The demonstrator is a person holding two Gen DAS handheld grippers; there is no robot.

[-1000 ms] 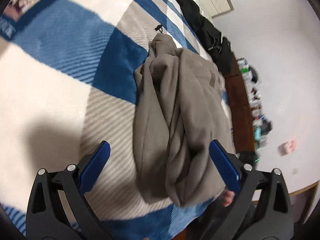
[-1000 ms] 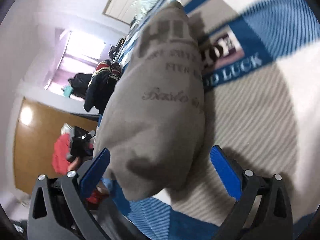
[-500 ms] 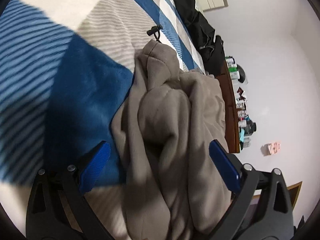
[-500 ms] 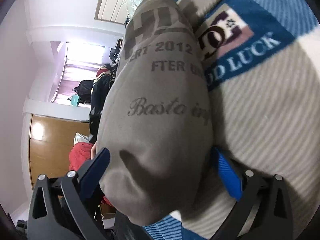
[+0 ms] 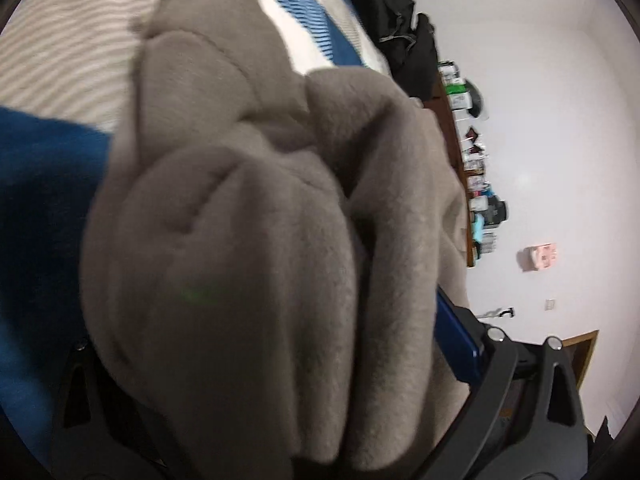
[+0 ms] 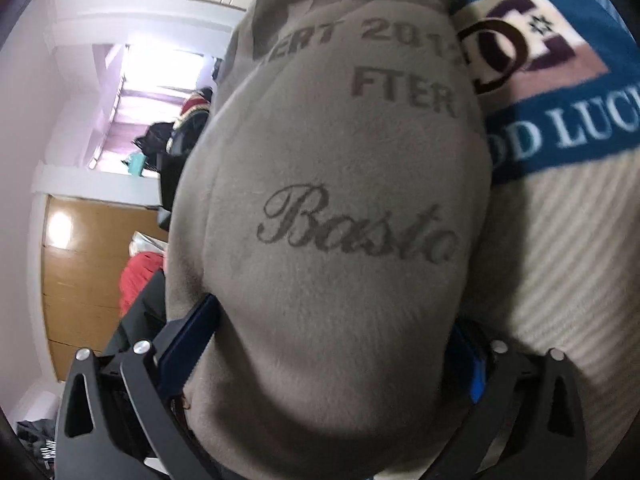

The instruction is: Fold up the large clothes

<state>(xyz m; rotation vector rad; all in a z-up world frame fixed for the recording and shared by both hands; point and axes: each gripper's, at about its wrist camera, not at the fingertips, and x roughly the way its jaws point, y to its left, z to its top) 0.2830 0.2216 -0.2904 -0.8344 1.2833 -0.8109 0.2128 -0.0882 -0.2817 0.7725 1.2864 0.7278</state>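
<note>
A big blanket (image 5: 48, 64) in blue, cream and beige stripes covers the bed, and across it lies the taupe sweatshirt (image 5: 260, 240), bunched into thick rolls and folds. One end of it pushes right up into the left gripper (image 5: 260, 344), filling the space between its fingers; the blue pad (image 5: 456, 340) on one side presses against the fleece, while the other pad is buried under the cloth, so the jaws stand wide with the garment between them, and I cannot tell whether they actually pinch it. The other end, with dark printed lettering including "Basto" in script, bulges into the right gripper (image 6: 332, 344) in the same way: a blue pad (image 6: 188, 336) touches the cloth on one side, the second pad only peeks out at the other, the jaws are spread around the roll, and a firm grip cannot be confirmed here either. Beside this end a sewn blanket label (image 6: 560, 92) with white letters sits just next to the sweatshirt. Along the blanket's far edge dark clothes (image 5: 396, 16) are heaped, and beyond them a wooden shelf (image 5: 460, 152) carries small bottles (image 5: 480, 200).
</note>
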